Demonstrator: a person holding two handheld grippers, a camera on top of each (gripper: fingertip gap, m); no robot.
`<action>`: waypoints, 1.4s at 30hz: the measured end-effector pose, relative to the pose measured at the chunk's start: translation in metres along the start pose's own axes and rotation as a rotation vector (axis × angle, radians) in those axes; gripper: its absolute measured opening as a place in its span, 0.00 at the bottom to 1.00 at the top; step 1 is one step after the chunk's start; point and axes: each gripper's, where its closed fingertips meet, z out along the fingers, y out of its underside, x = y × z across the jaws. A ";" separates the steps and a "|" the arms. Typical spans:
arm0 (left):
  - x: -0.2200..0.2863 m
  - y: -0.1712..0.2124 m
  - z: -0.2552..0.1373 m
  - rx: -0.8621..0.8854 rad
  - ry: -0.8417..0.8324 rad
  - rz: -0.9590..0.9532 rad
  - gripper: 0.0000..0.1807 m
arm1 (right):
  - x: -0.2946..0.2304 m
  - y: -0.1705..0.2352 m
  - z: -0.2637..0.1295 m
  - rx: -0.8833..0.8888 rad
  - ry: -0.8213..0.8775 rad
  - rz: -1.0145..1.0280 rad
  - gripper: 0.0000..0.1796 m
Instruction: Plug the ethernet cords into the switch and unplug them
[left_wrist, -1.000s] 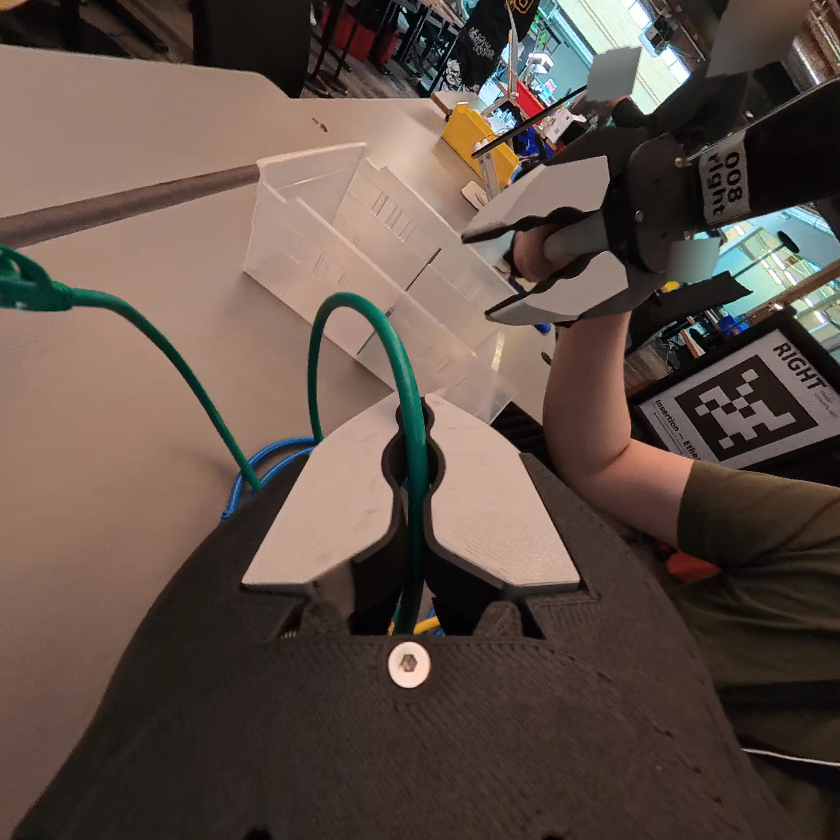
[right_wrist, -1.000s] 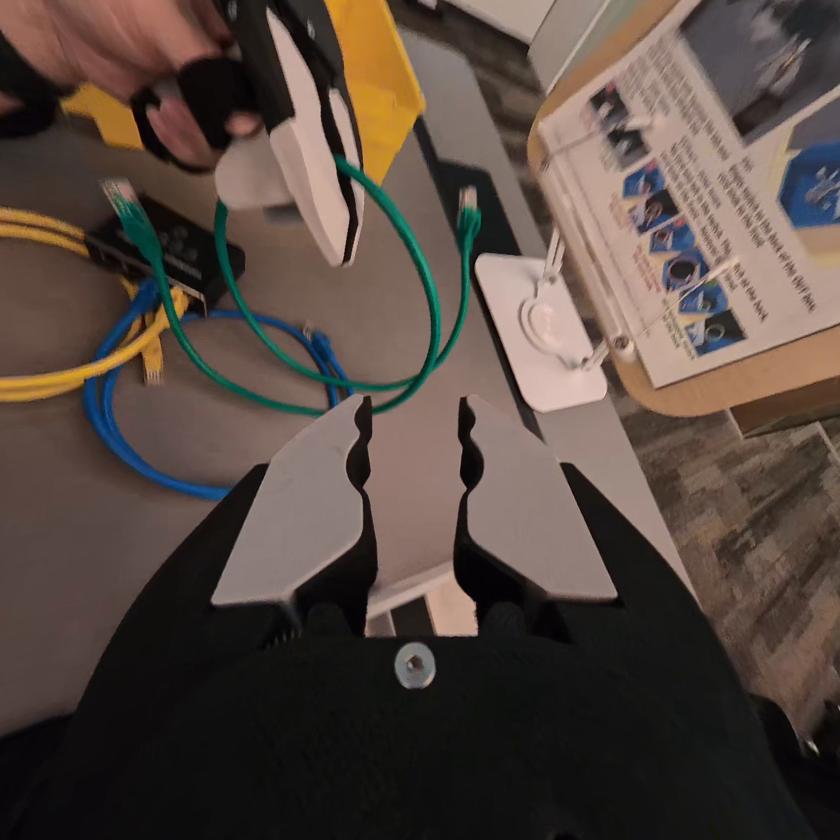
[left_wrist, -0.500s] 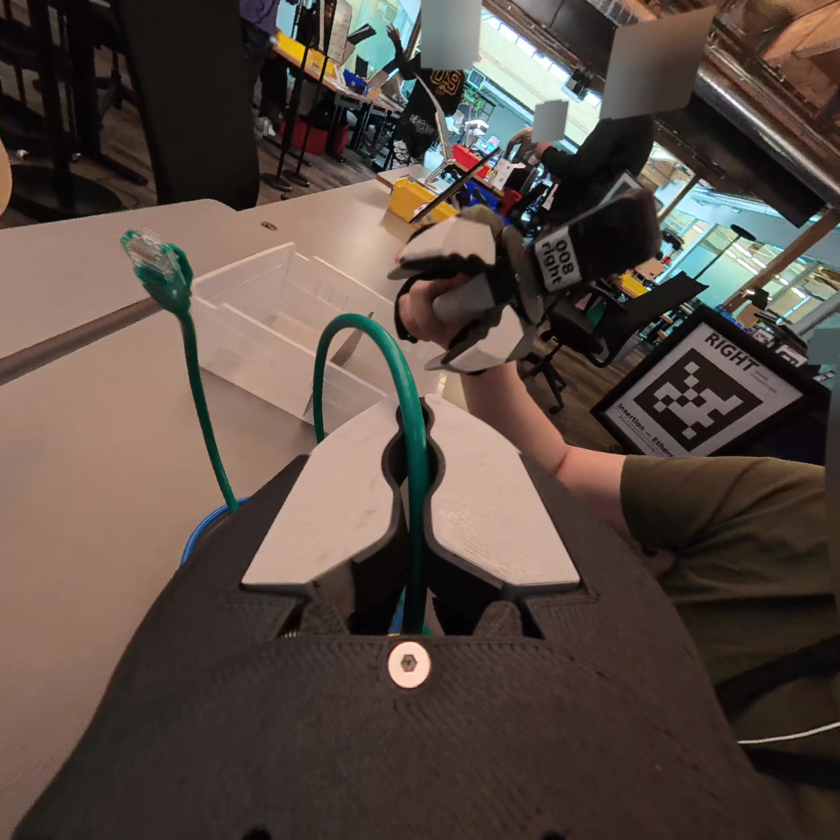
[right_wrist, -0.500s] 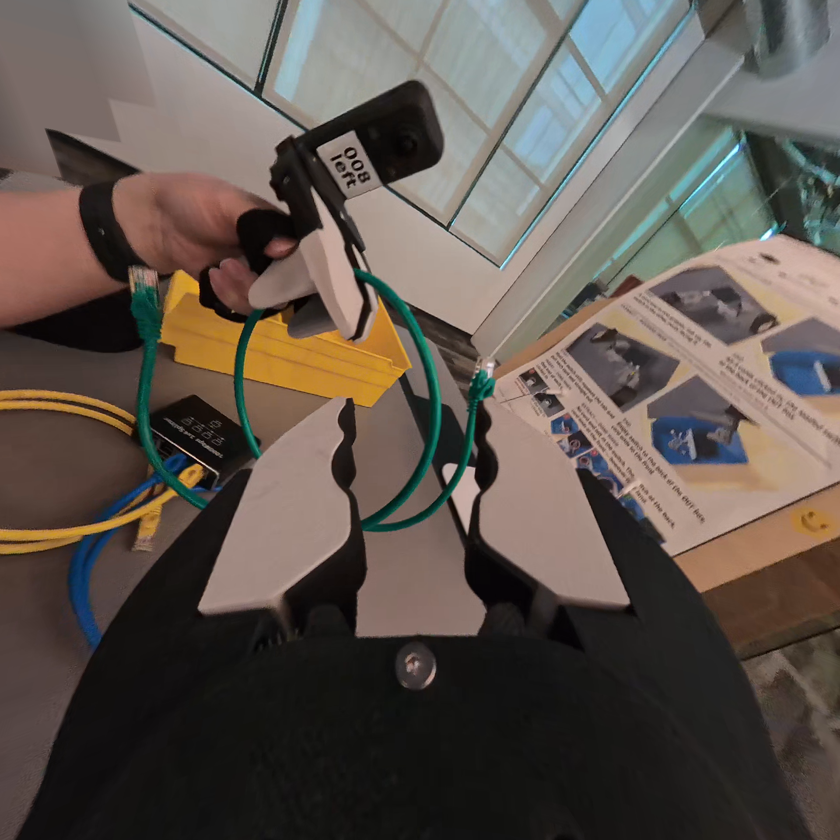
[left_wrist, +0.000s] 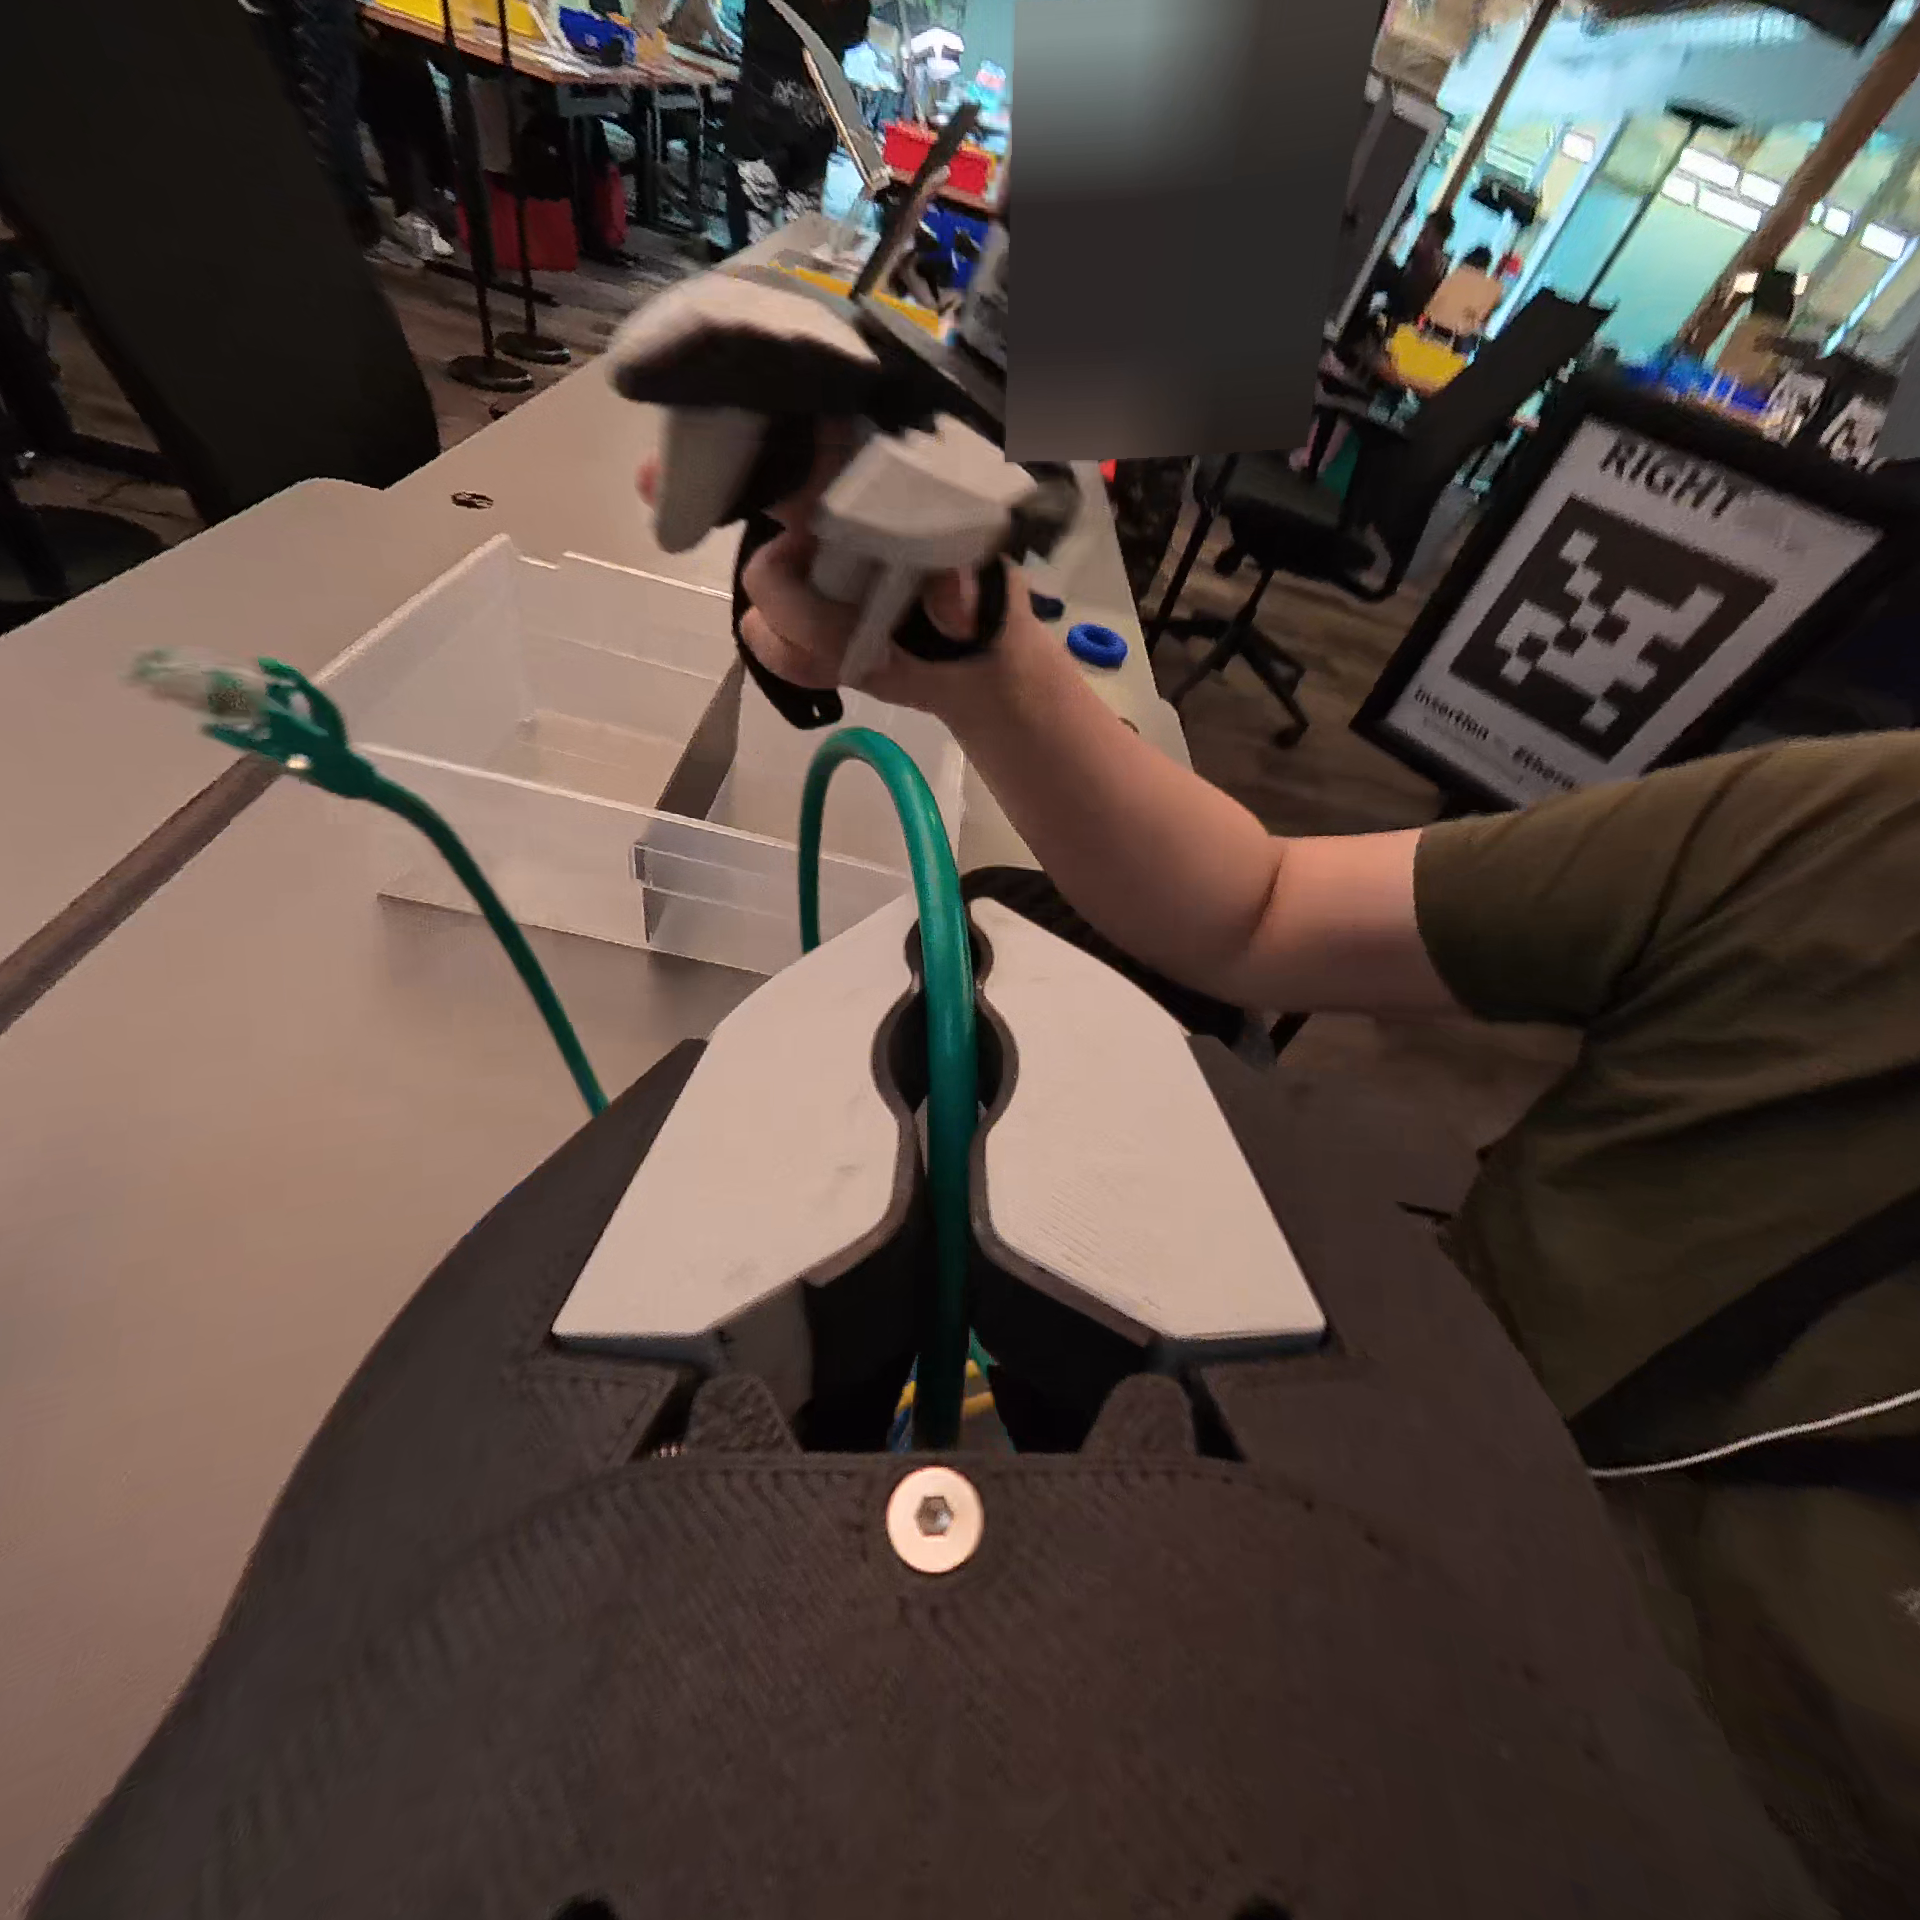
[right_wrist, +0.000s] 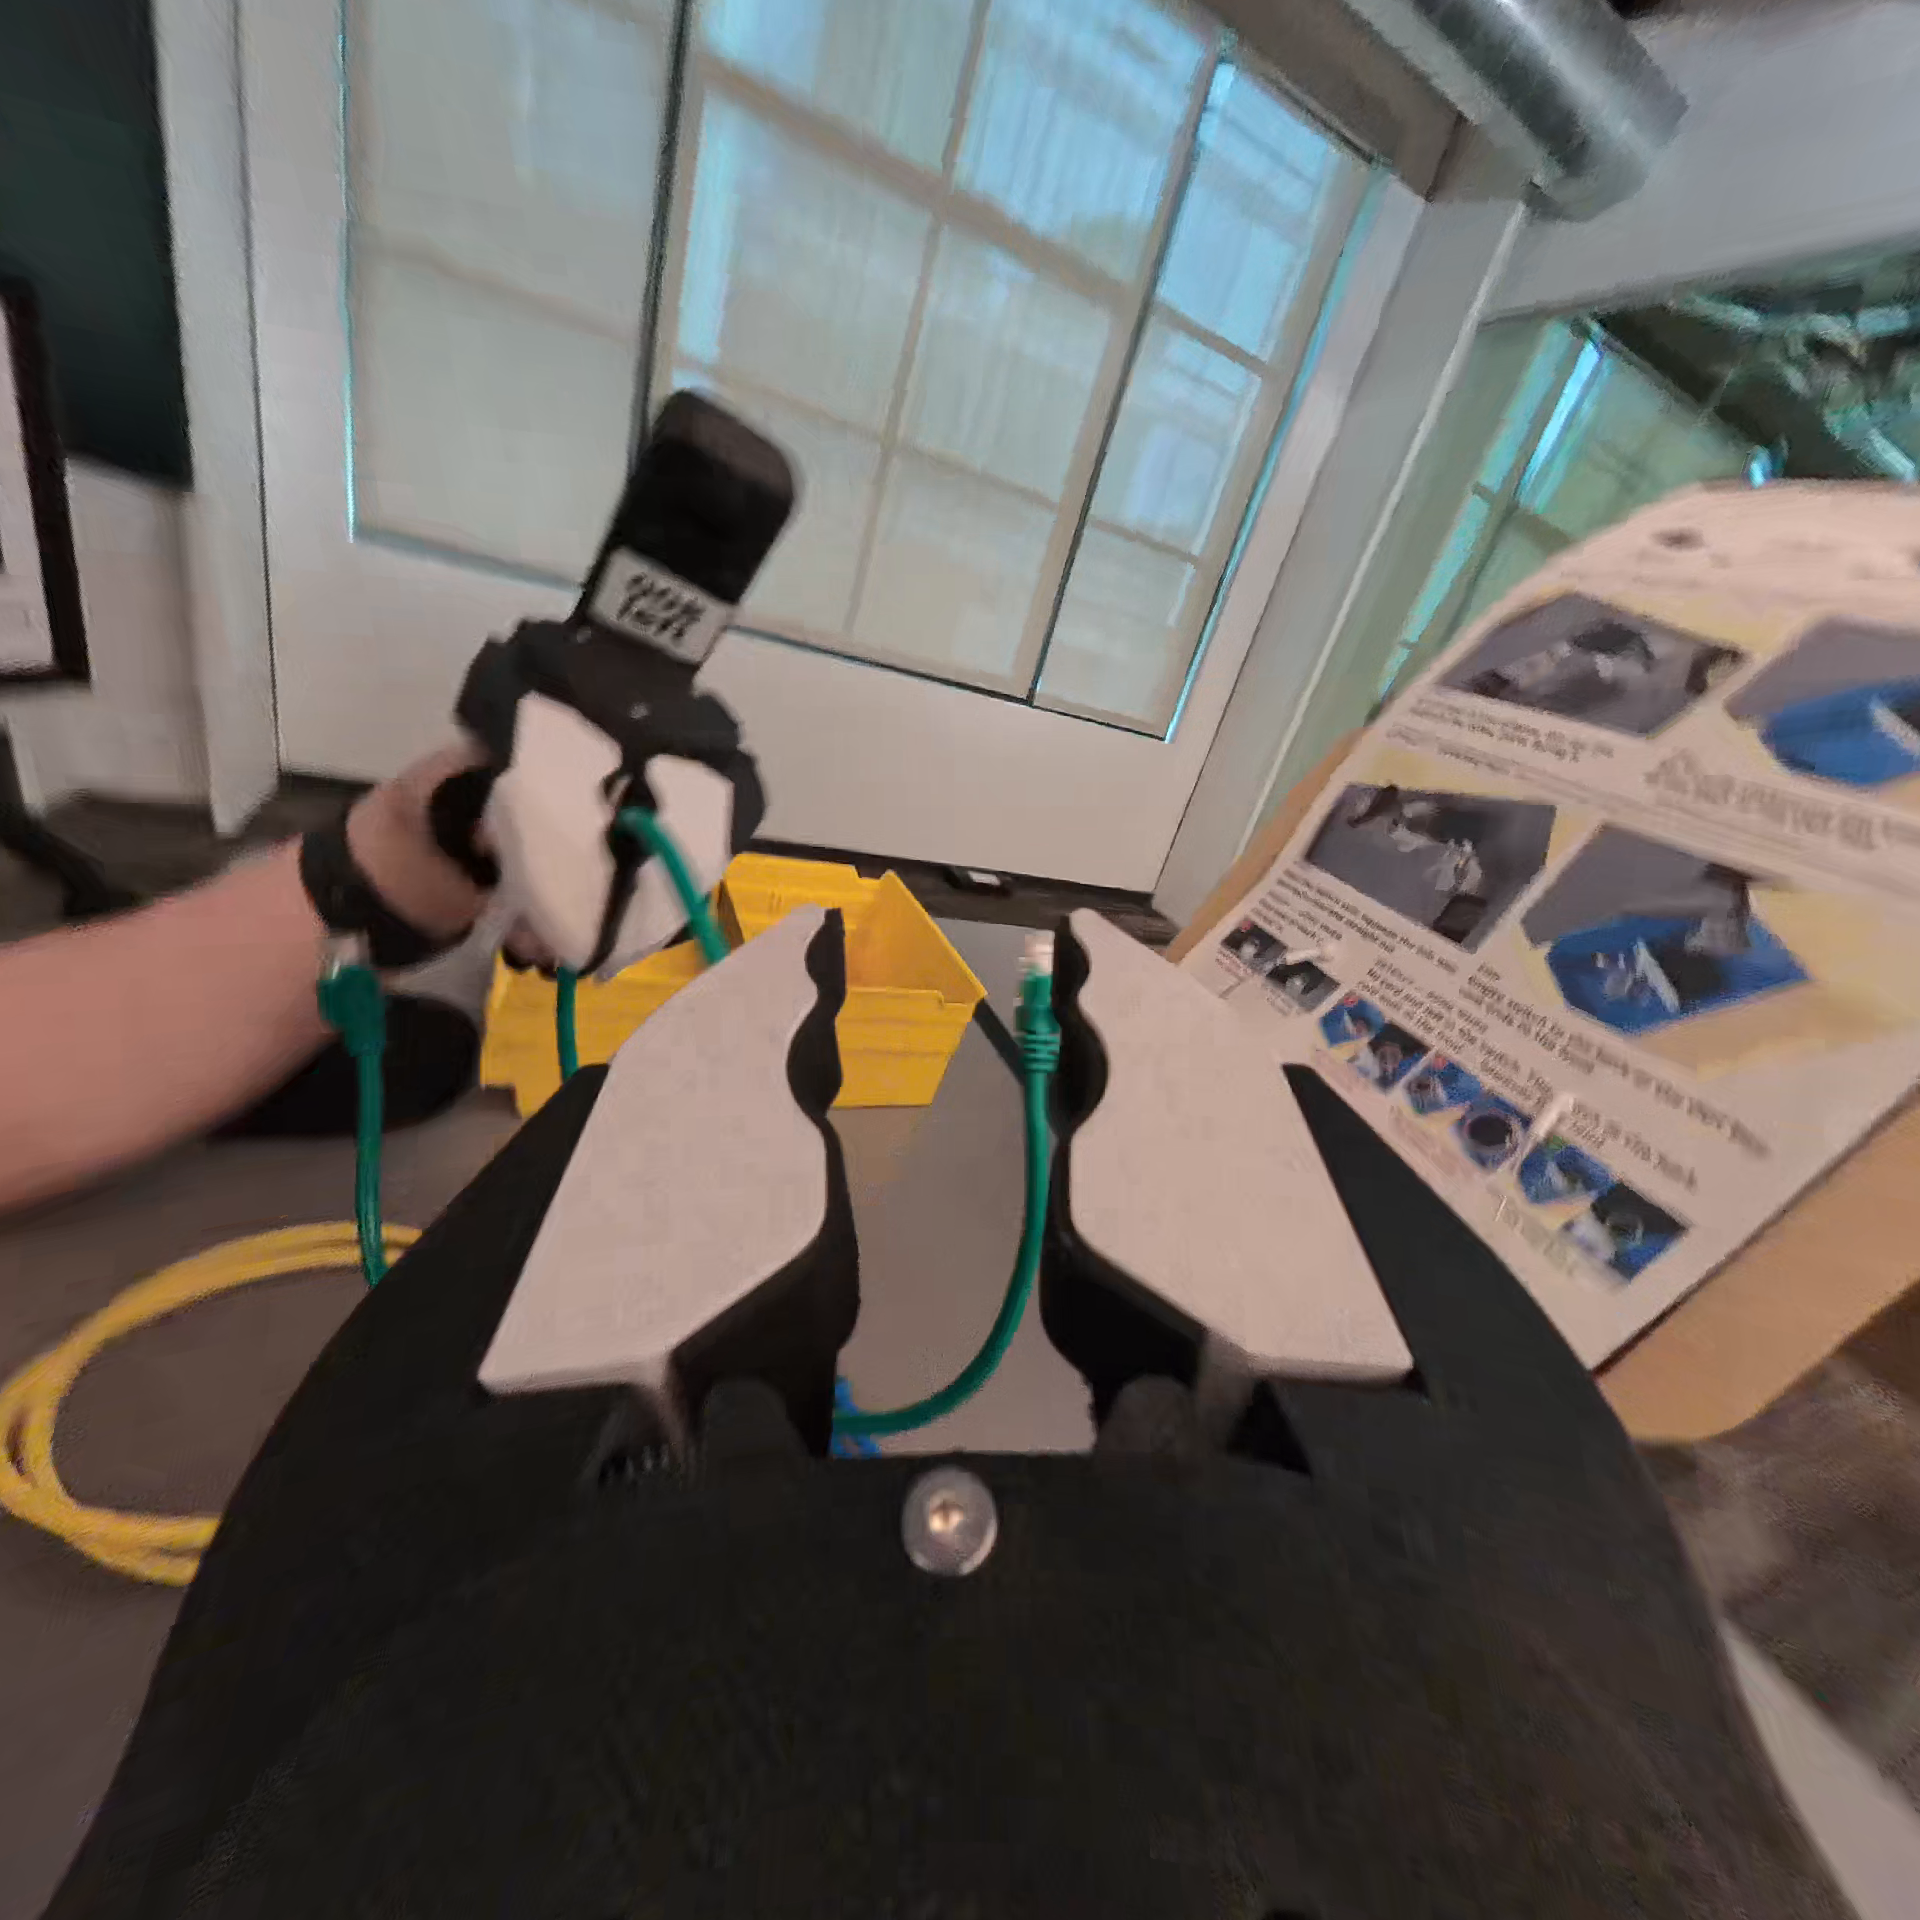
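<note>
My left gripper is shut on the middle of a green ethernet cord and holds it up off the table. One green plug hangs free at the left. My right gripper is open; the cord's other plug stands upright between its fingers, close to the right finger, not clamped. In the right wrist view the left gripper shows farther off holding the cord's loop. The right gripper shows blurred in the left wrist view. The switch is out of view.
A yellow cord lies coiled on the grey table. A yellow bin stands behind the cord. A clear divided tray sits on the table. A picture board leans at the right. A framed sign stands beyond. One gripper's finger ends stand about 9 cm off the other's.
Both grippers have risen and tilted up, lifting the green cord. The switch has left the right wrist view. The free plug now stands between the right gripper's open fingers.
</note>
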 end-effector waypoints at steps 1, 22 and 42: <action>0.002 0.001 0.002 -0.010 -0.007 0.021 0.00 | 0.009 0.001 -0.003 0.003 0.025 0.068 0.21; -0.005 -0.008 0.016 0.079 -0.020 -0.015 0.00 | 0.022 0.042 -0.006 -0.358 0.132 -0.065 0.03; -0.042 -0.030 0.017 0.284 -0.221 -0.079 0.35 | 0.003 0.054 -0.005 -0.753 0.240 -0.597 0.03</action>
